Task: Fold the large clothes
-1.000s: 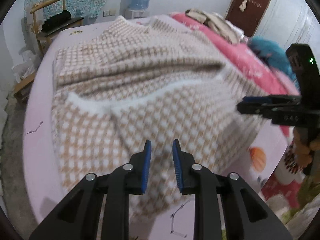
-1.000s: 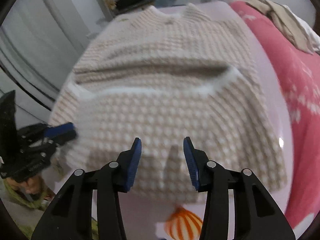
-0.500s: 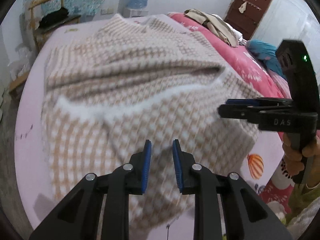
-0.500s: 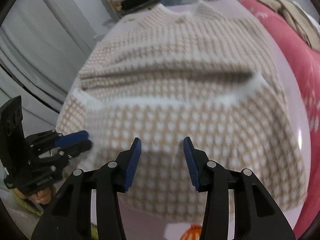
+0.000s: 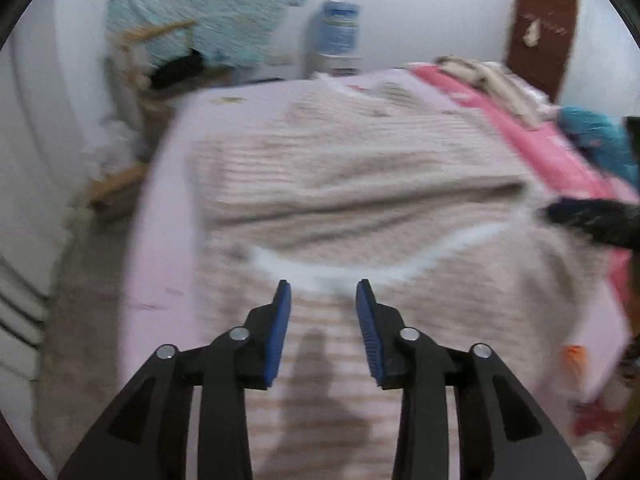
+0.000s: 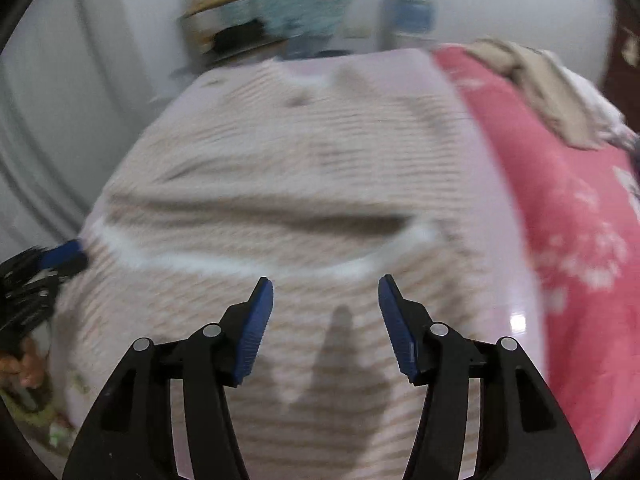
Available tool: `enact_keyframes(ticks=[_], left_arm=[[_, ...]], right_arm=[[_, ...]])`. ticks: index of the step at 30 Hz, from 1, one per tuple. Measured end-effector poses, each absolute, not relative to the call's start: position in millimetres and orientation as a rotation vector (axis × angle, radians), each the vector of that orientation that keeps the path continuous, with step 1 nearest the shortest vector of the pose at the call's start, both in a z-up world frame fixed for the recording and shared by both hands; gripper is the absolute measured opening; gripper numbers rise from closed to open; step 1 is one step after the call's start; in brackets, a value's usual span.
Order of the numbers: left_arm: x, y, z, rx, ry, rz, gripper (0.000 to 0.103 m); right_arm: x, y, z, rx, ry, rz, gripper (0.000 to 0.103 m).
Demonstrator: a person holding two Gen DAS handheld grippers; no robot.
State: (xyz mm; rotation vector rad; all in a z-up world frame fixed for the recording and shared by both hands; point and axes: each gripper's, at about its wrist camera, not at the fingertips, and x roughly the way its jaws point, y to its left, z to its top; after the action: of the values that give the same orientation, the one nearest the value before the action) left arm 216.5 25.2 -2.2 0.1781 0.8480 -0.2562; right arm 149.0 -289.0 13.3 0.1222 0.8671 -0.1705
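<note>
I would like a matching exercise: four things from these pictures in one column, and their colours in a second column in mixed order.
Things:
1. sweater
2. blanket
3. chair
4. door

Colours:
A. dark brown
B. beige and white
C. light wood
D. pink with white flowers

Pairs: 1-B, 2-D, 3-C, 4-A

Blurred, probably checked sweater [image 5: 360, 184] (on bed [image 5: 160, 240])
</note>
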Motion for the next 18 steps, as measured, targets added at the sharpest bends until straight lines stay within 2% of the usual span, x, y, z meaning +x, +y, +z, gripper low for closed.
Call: enact_keyframes(ticks=[6,11,18], left_arm=[[244.6,47.4,-19.3,0.158,0.914,-0.166,0.034],[252.4,46.5,-25.6,0.138,0.951,-0.168,0.034],[252.9,38.5,-18.3,0.126,0.938,-0.227,0.034]], right_arm=[[159.7,-337.6,2.1,0.129,0.871,-0.309,0.05],[167.7,-341.9,-11.3,0.151,0.905,-0.29,0.028],[165.9,-336.3,-12.9,0.126,0.908,-0.29,0.024]])
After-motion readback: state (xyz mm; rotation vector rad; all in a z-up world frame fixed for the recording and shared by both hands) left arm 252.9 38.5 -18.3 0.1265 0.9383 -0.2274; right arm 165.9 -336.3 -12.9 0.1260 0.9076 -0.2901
